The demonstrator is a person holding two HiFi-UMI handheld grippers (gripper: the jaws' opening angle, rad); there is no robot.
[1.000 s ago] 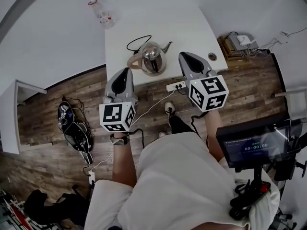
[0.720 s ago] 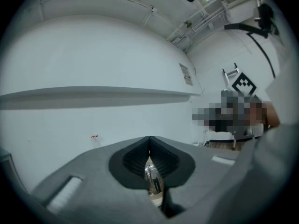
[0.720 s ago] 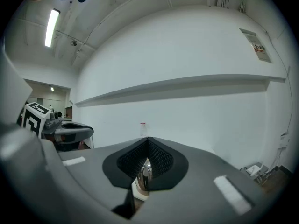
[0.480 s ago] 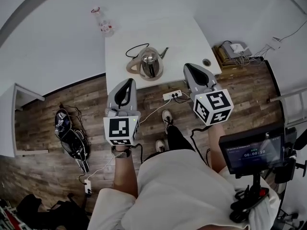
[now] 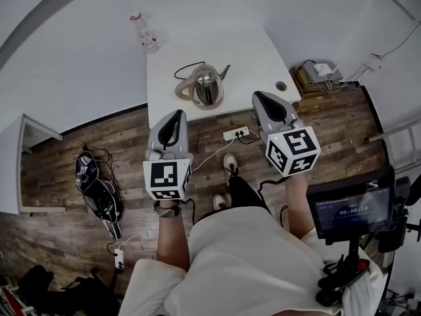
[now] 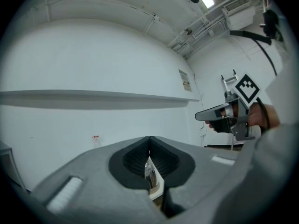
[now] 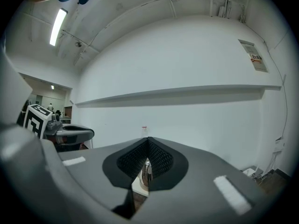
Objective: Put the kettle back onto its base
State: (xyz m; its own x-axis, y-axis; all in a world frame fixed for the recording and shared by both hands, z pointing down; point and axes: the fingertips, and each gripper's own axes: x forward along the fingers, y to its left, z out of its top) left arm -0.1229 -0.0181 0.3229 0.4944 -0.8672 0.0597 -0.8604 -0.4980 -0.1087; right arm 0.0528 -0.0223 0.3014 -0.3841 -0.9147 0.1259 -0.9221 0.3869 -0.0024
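Observation:
The steel kettle [image 5: 204, 88] with a tan handle stands on the white table [image 5: 250, 51], spout to the right, a black cord looped behind it. I cannot make out its base under it. My left gripper [image 5: 173, 114] hovers at the table's near edge, shut and empty. My right gripper [image 5: 260, 97] is level with it on the right, also shut and empty. In the left gripper view the closed left gripper [image 6: 149, 141] shows a sliver of kettle [image 6: 149, 172] beyond it. The right gripper view's closed right gripper [image 7: 148, 141] frames the kettle [image 7: 146, 172] too.
A clear bottle [image 5: 145, 34] with a red cap stands at the table's far left corner. A power strip [image 5: 237, 133] and cables lie on the wood floor below the table. Dark gear [image 5: 99, 180] lies at left, a box of devices [image 5: 319, 74] at right, a monitor [image 5: 348, 209] near my right side.
Both grippers have drawn back a little from the kettle and the table edge, staying shut. The kettle has not moved.

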